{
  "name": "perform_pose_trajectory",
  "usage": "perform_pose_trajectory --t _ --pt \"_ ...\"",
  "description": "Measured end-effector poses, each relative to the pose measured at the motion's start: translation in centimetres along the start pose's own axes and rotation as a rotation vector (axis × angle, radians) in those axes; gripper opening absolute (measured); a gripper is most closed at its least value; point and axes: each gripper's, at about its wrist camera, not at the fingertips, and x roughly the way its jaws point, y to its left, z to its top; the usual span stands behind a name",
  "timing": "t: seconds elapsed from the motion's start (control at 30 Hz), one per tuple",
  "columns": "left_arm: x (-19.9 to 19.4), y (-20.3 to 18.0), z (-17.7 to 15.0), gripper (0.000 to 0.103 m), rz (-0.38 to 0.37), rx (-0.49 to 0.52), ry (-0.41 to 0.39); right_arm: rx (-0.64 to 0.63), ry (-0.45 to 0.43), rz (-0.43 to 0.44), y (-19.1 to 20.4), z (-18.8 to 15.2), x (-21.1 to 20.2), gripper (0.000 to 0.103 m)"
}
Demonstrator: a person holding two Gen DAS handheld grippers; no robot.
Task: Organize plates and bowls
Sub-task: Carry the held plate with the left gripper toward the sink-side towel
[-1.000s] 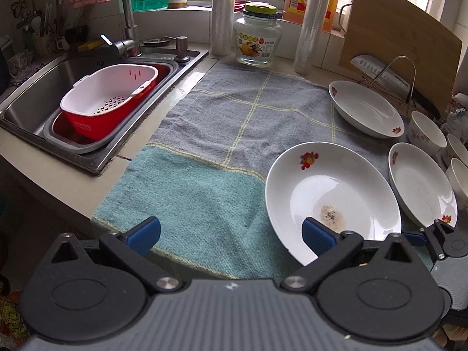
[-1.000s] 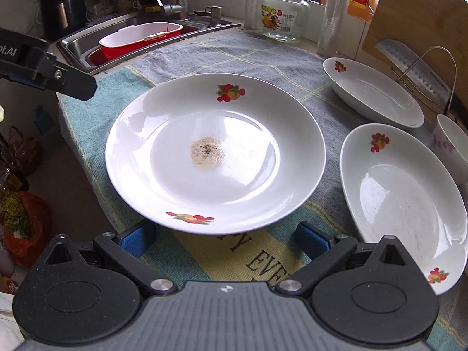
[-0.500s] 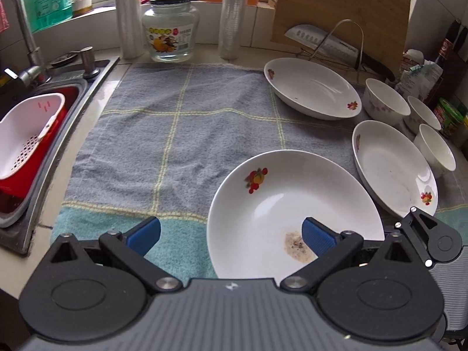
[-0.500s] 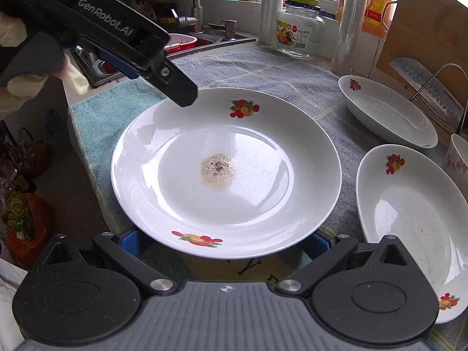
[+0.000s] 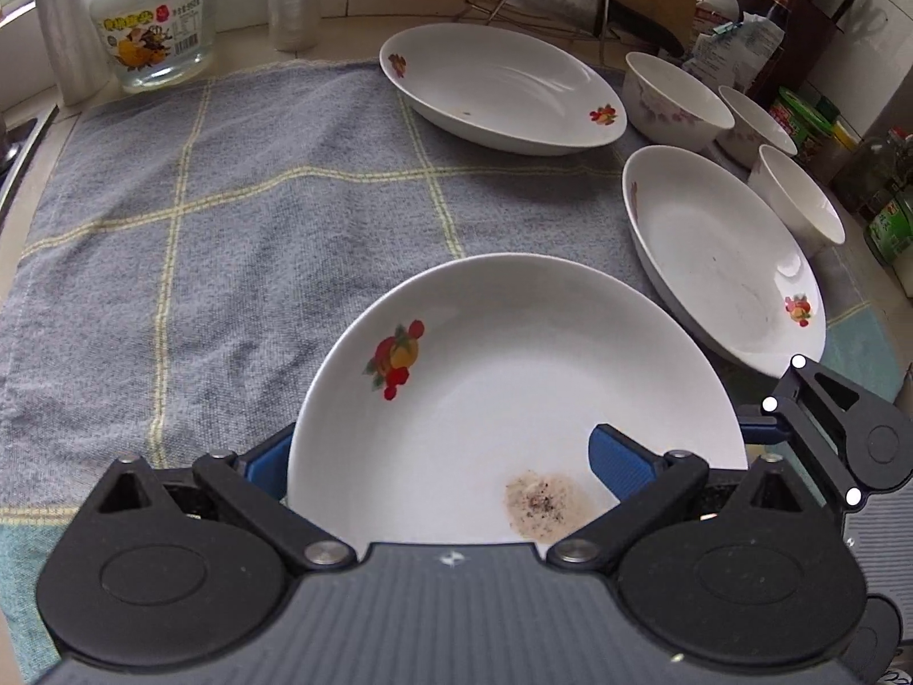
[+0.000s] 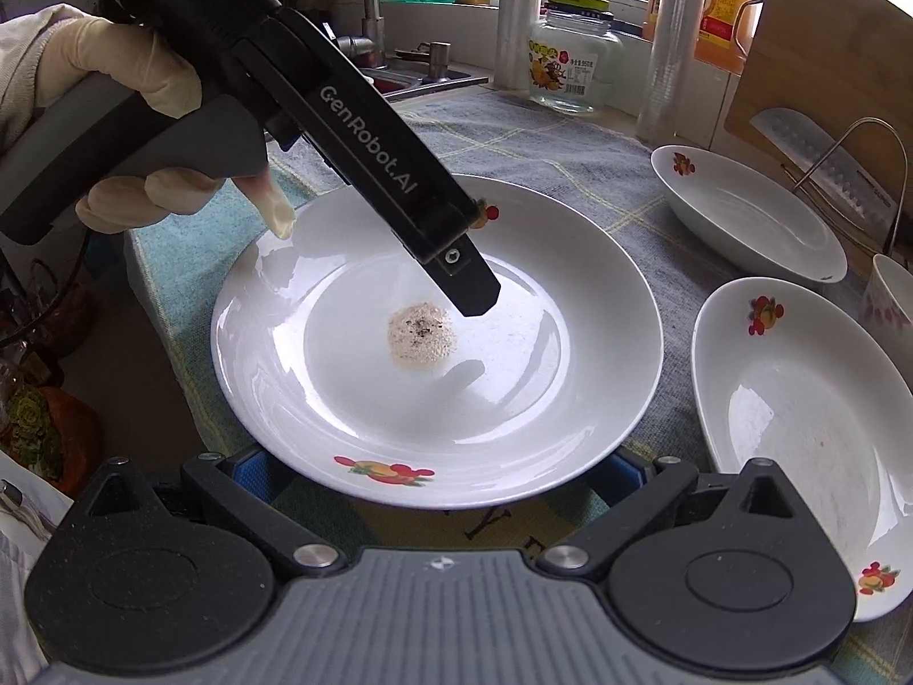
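On towel-covered worktop (image 5: pixel 239 217): we straddle soiled plate (image 5: pixel 491 399) rim with left gripper (image 5: pixel 451 456) and right gripper (image 6: pixel 433 476), both spread apart.

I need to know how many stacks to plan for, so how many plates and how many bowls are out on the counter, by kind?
Plates: 3, the soiled plate, the back plate, the right plate
Bowls: 3, the flowered bowl, the middle bowl, the near bowl
Total: 6
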Motion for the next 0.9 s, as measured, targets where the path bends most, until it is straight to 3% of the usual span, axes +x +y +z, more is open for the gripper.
perform_pose_trajectory --t 0.2,0.4,0.53,0.9 --pt "-0.2 1.1 0.2 0.102 -0.055 0.001 -0.003 0.008 -0.003 -0.007 0.1 -0.2 -0.1 0.103" --pt "-0.7 3.5 0.2 0.102 -0.190 -0.008 -0.003 0.015 0.023 -0.013 0.0 0.3 0.1 0.103" --pt "-0.9 4.4 0.2 0.102 -0.264 0.057 0.001 0.036 0.021 -0.032 0.1 0.2 0.1 0.103" --pt "-0.8 4.5 0.1 0.102 -0.301 0.161 0.018 0.076 0.004 -0.072 0.5 -0.2 -0.1 0.103"
